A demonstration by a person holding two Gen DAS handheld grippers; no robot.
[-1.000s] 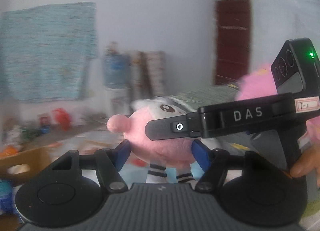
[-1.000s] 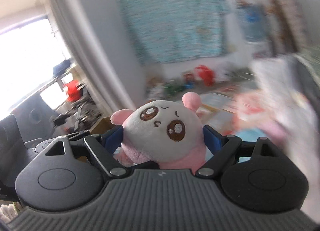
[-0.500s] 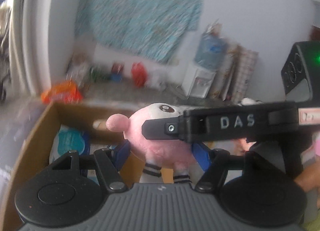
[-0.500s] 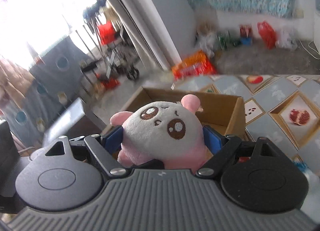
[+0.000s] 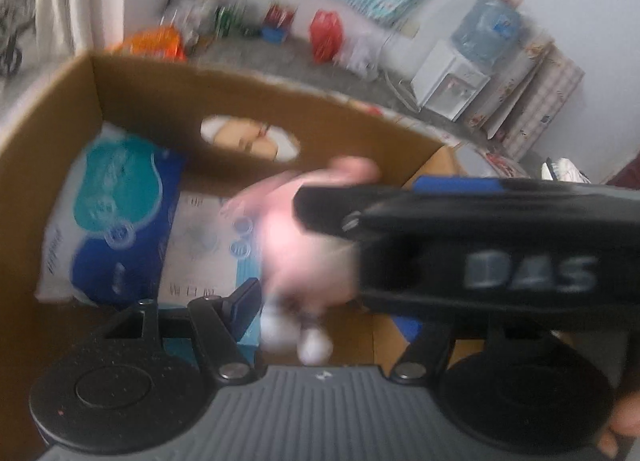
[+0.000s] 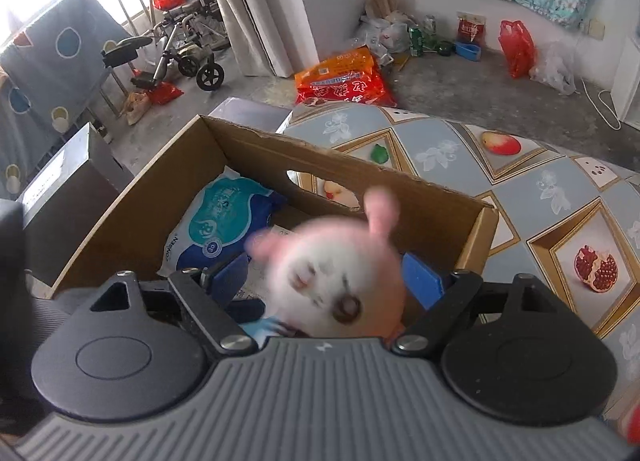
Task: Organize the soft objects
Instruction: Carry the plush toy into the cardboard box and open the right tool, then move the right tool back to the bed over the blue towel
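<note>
A pink and white plush toy [image 6: 332,273], blurred, hangs over the open cardboard box [image 6: 248,137] with both grippers shut on it. My right gripper [image 6: 325,281] has the toy's round head between its blue pads. My left gripper [image 5: 324,313] clasps the pink body [image 5: 304,253], whose white feet dangle close to the camera. The right gripper's finger [image 5: 340,205] crosses the left wrist view and hides the left gripper's right pad. Inside the box [image 5: 160,101] lie blue and white tissue packs [image 5: 116,213], also seen from the right wrist [image 6: 224,221].
The box stands on a table covered with a fruit-patterned cloth [image 6: 520,189]. A grey case [image 6: 60,189] sits left of the box. On the floor behind are an orange-red sack [image 6: 344,77], a wheelchair [image 6: 180,49] and a water dispenser [image 5: 452,81].
Both grippers have swung across the room with the toy and tipped downward, so the open box now fills the views. The toy has blurred and turned between the right pads.
</note>
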